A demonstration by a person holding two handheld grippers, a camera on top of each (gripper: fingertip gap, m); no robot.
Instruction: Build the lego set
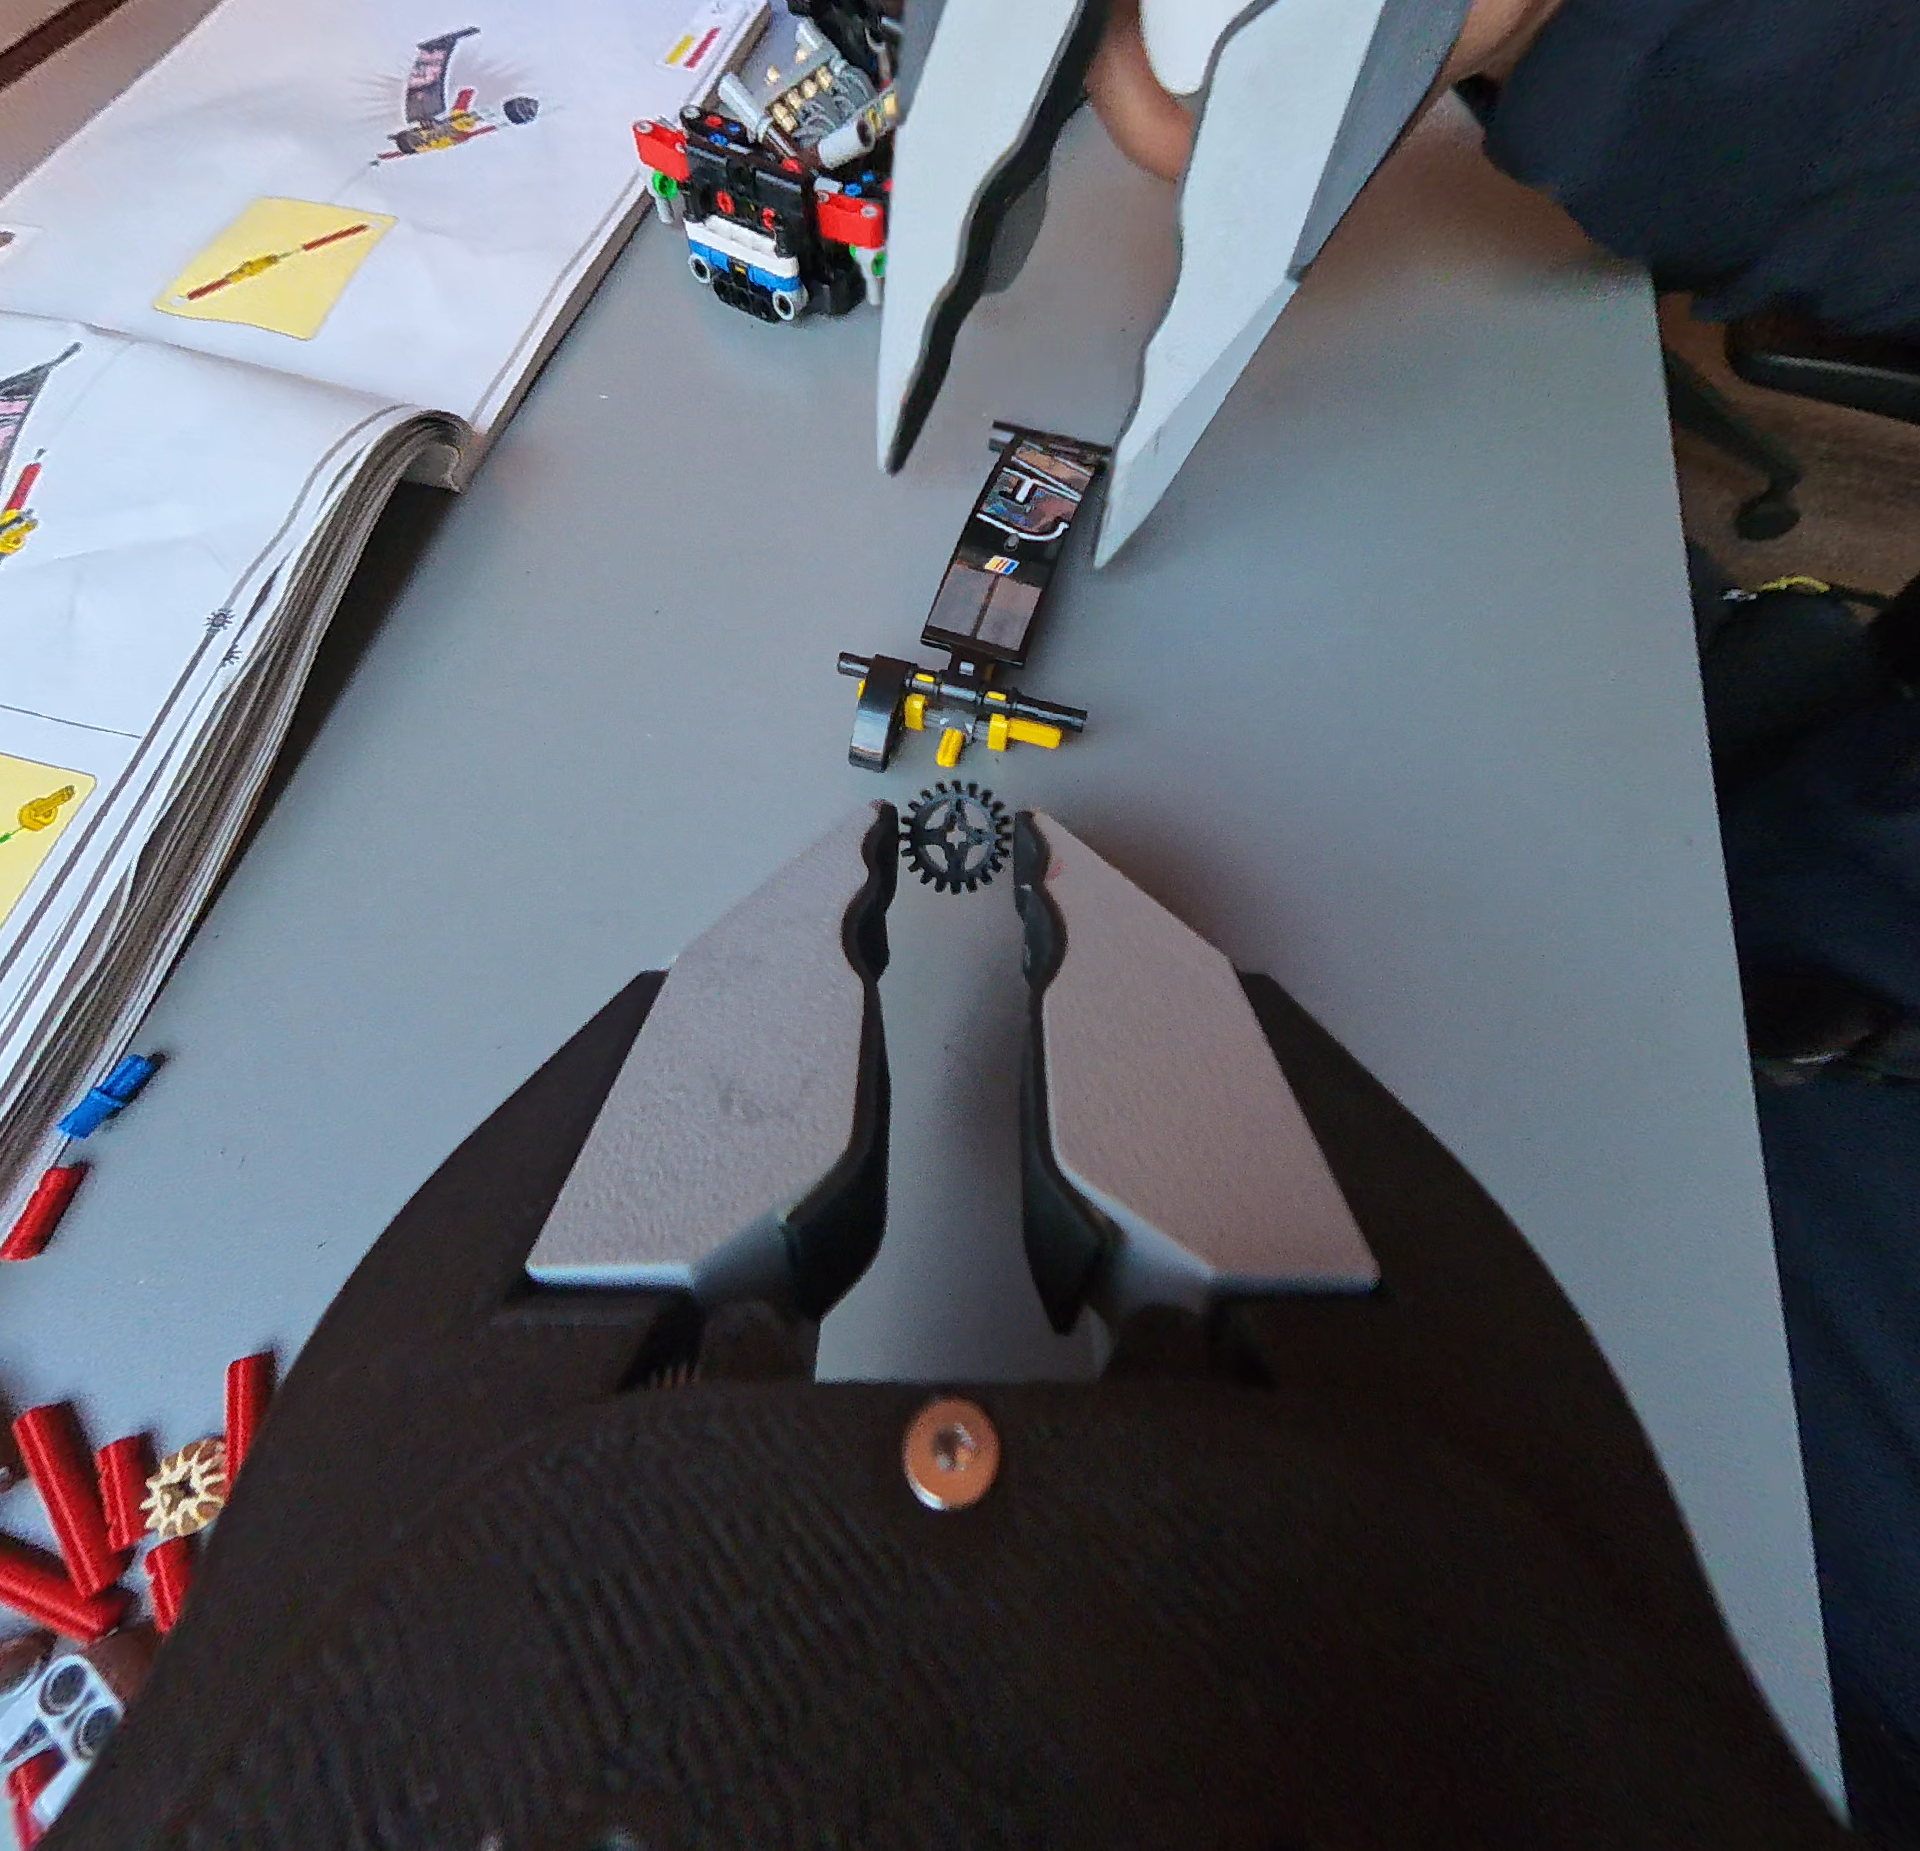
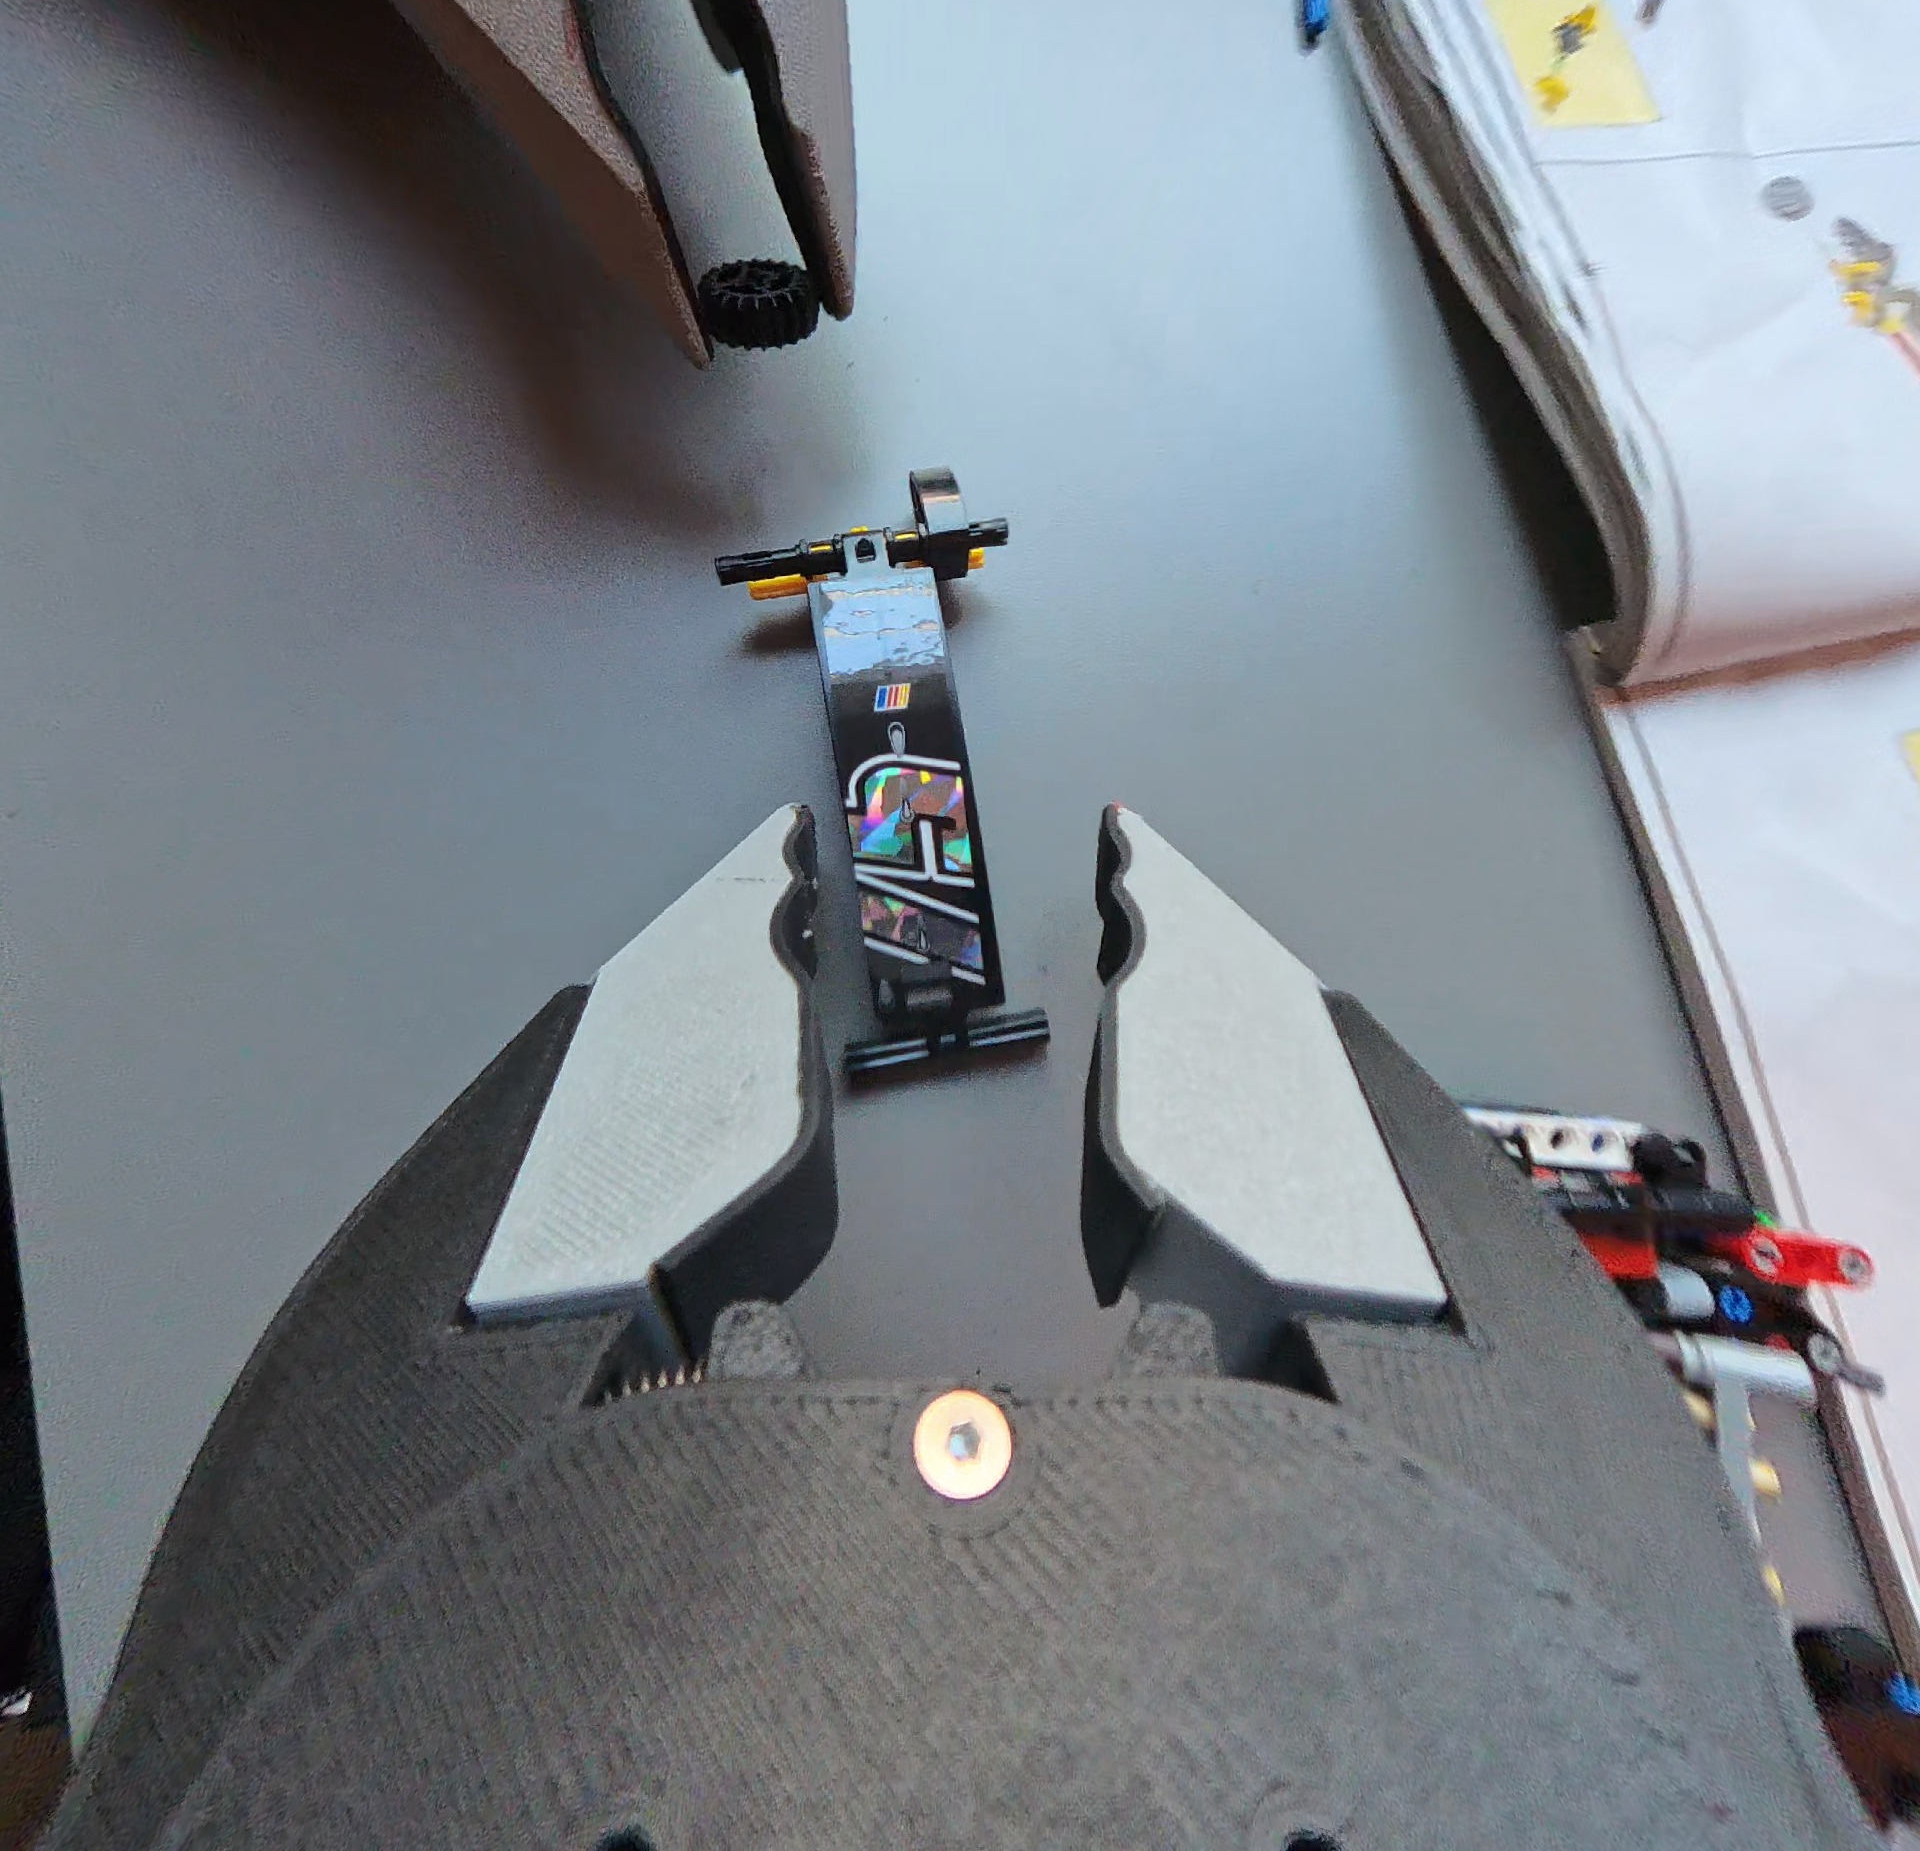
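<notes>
The left gripper [image 1: 954,833] pinches a small black gear [image 1: 954,837] at frame centre; the right gripper [image 2: 956,825] stands wide, straddling a black stickered panel assembly [image 2: 909,804] lying on the grey table [image 2: 312,658] without pressing it.

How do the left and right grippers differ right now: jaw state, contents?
The left gripper is narrowly set, its pads pressing a small black gear; the right gripper is wide open and grips nothing. The gear sits at the left fingertips; the black stickered panel assembly lies on the grey table between the right's spread fingers. Both share grey fingers on black bodies.
</notes>
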